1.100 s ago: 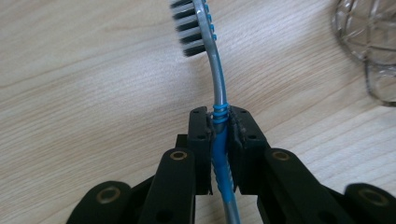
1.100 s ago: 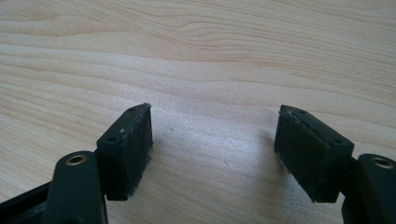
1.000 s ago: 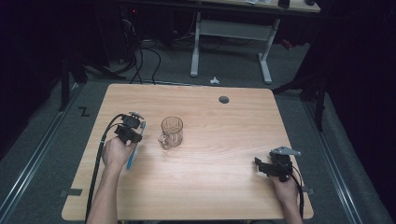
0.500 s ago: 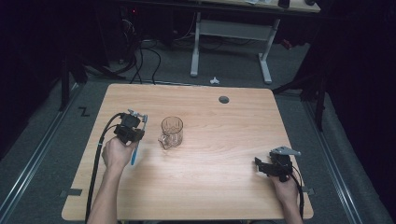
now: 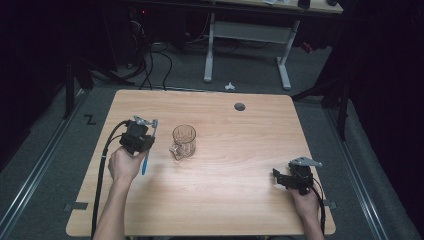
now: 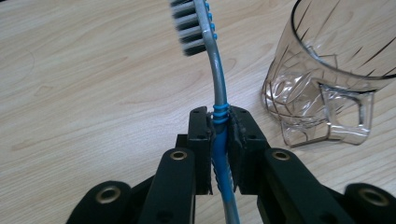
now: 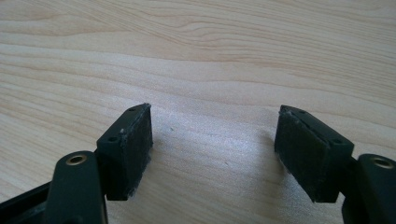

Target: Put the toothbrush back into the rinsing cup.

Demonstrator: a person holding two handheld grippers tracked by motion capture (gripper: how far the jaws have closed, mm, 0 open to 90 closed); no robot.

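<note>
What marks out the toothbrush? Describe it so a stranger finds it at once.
Start at the wooden table and find the clear plastic mug near its middle. Just left of the mug, the left tongs are shut on the toothbrush, held off the tabletop. It is the one slim item: blue and grey handle, with dark and white bristles.

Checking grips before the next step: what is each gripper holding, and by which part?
The left gripper clamps a toothbrush by its blue handle. The right gripper holds nothing.
</note>
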